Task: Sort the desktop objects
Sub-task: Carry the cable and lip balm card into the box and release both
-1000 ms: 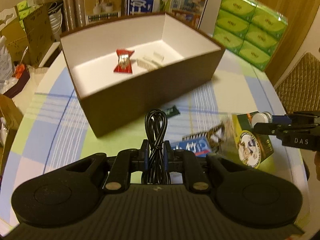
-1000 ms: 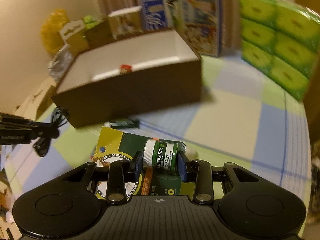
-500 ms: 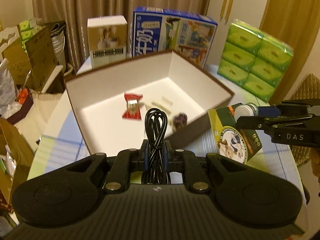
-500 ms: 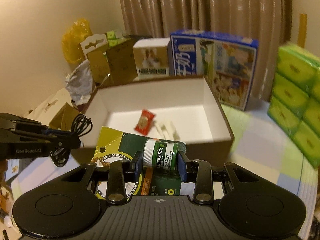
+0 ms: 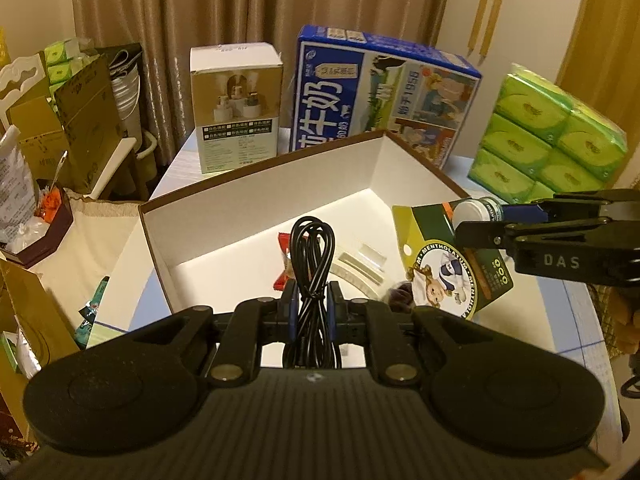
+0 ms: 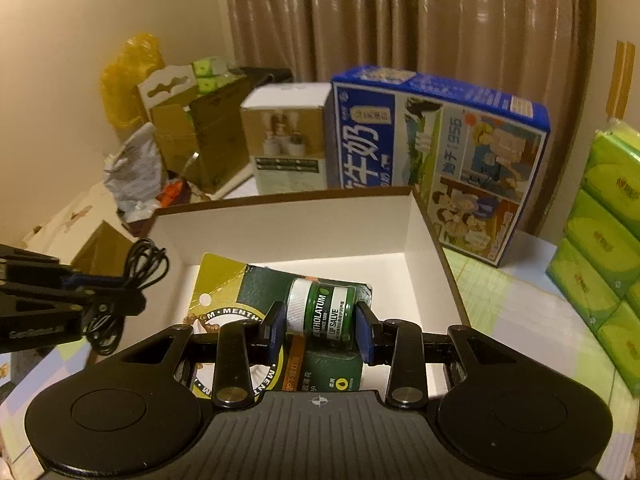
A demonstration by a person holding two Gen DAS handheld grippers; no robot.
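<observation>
over the cardboard box (image 5: 224,216), left gripper (image 5: 312,308) clamps coiled cable (image 5: 313,256), right gripper (image 6: 320,328) clamps carded salve jar (image 6: 322,312)

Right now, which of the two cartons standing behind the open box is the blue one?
The wide milk carton, on the right. The humidifier box left of it is white and tan, and narrower.
</observation>
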